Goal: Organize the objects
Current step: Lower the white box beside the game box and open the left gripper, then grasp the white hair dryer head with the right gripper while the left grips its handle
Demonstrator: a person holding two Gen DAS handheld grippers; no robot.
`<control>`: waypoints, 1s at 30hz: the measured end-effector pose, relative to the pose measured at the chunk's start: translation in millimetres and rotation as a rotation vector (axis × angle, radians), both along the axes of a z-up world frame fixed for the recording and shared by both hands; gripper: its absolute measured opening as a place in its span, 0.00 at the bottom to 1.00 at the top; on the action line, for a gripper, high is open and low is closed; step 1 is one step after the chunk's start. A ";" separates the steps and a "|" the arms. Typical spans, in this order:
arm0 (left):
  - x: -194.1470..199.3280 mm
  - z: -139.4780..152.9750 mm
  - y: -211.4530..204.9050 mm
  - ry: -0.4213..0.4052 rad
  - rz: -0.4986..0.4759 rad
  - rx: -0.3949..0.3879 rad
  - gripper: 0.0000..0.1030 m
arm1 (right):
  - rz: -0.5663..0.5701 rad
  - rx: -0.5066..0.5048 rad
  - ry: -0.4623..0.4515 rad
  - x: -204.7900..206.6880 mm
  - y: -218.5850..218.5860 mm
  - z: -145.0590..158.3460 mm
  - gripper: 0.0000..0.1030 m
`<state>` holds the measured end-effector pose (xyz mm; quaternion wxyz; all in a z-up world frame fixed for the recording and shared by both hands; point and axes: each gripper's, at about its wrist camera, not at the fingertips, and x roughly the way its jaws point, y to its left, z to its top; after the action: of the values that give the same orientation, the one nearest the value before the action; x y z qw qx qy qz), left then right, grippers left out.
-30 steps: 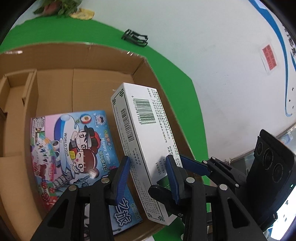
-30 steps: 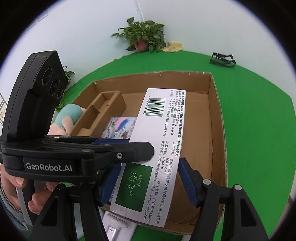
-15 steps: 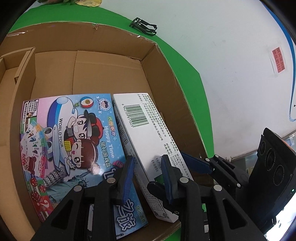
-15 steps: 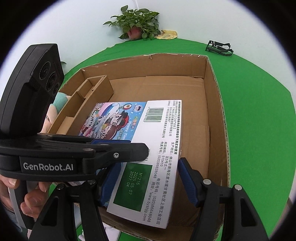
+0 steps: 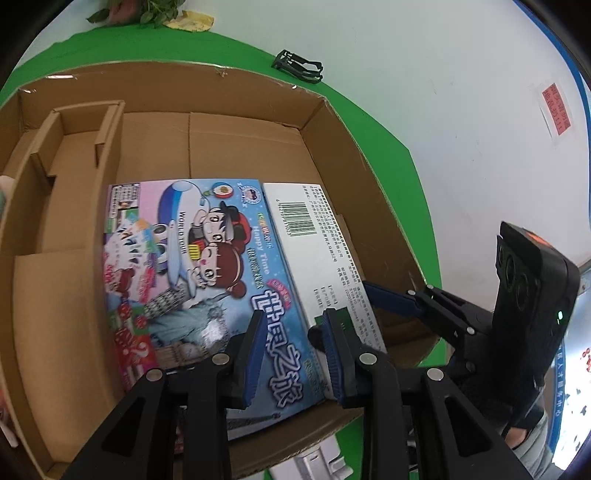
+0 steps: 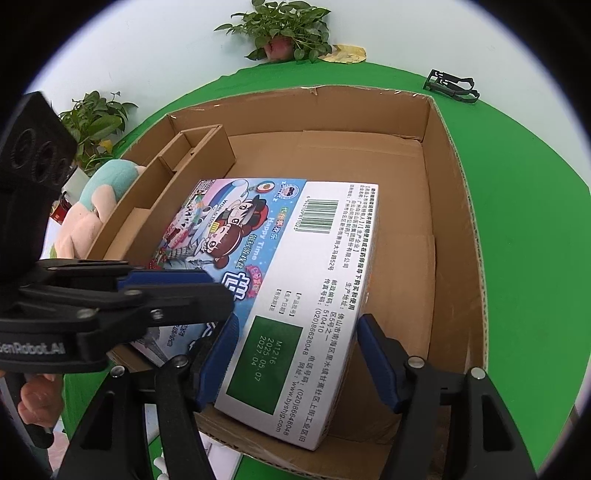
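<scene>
A white medicine box (image 6: 314, 288) with a barcode and a green patch lies inside the cardboard box (image 6: 454, 206), next to a colourful cartoon game box (image 5: 184, 266). It also shows in the left wrist view (image 5: 328, 258). My right gripper (image 6: 299, 354) straddles the white box's near end, with both pads against its sides. My left gripper (image 5: 295, 354) hovers over the near edge of the game box; its jaws stand apart and hold nothing. The game box also shows in the right wrist view (image 6: 229, 229).
A cardboard divider (image 5: 74, 155) forms narrow compartments on the cardboard box's left side. A plush toy (image 6: 99, 206) lies outside it to the left. A black clip (image 6: 452, 86) lies on the green mat (image 6: 517, 221) at the back. Potted plants (image 6: 288, 33) stand at the wall.
The white box has come down from a tilted, raised position to lie flat in the cardboard box beside the game box. My left gripper has shifted left off the white box, over the game box.
</scene>
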<state>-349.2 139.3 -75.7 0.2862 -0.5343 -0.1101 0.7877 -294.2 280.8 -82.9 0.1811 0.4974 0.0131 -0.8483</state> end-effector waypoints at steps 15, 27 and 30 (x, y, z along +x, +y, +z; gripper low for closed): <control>108.6 89.4 -56.0 0.502 0.247 -0.216 0.92 | -0.111 0.067 0.271 71.3 17.8 50.5 0.99; 177.0 107.8 -55.0 0.590 0.303 -0.295 0.94 | -0.152 0.021 0.418 153.3 16.0 81.0 0.99; 186.5 109.3 -53.9 0.593 0.309 -0.303 0.94 | -0.149 0.018 0.414 162.4 13.6 78.5 0.99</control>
<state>-162.7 85.4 33.6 0.1009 -0.2963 0.0161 0.9496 -131.8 294.4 -4.4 0.1069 0.3137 0.0207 -0.9432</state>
